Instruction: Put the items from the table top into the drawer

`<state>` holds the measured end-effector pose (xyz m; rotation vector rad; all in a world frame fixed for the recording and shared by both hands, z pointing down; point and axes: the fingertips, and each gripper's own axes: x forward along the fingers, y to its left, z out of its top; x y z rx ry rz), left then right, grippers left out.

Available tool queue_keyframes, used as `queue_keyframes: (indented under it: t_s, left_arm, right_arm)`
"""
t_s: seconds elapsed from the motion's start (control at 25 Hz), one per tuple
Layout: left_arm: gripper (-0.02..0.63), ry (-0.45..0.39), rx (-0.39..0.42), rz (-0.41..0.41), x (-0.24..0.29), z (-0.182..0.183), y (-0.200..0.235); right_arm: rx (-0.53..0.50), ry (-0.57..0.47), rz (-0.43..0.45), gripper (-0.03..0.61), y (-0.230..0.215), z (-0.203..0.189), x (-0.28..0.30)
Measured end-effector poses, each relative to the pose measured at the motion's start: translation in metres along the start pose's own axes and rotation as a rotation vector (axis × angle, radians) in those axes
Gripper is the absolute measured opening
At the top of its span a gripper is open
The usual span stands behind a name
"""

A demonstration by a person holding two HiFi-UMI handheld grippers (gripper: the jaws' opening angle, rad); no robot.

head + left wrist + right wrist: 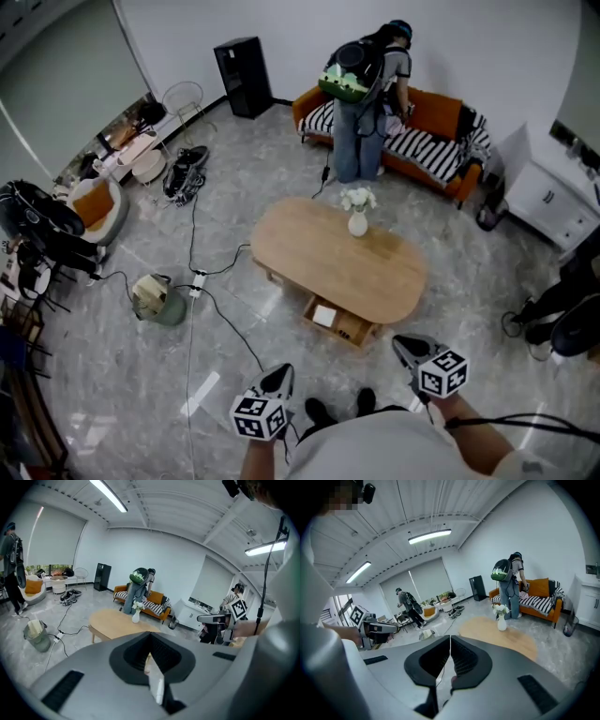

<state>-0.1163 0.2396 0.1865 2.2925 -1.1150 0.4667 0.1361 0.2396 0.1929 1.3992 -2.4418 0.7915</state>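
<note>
My right gripper (399,343) and left gripper (281,372) have jaws together on nothing, held near my body, well apart from the desk (309,258). The vase (357,223) stands on the desk. The drawer (339,322) beneath sits open, apparently to receive it.

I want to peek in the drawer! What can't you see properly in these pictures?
Drawer, head view: the table covers its back part; the things inside are too small to name.
Flowers in the vase, head view: too small to tell the kind.
Sofa, head view: partly blocked by a standing person.
</note>
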Motion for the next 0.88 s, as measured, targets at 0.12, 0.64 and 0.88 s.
queue_keyframes:
  t_s: [0.12,0.64,0.88]
  left_arm:
    - [0.000,-0.003,-0.008,0.002,-0.007,0.001,0.008]
    - [0.000,-0.013,-0.029,-0.003,-0.015,0.001,0.025]
    - [0.000,-0.020,-0.030,-0.015,-0.018,0.005,0.021]
  right_arm:
    - [0.016,-0.007,-0.011,0.037,0.003,0.001,0.000]
    - [0.039,-0.026,-0.054,0.037,0.004,0.000,-0.004]
    - [0.049,-0.025,-0.062,0.037,0.009,0.000,-0.005]
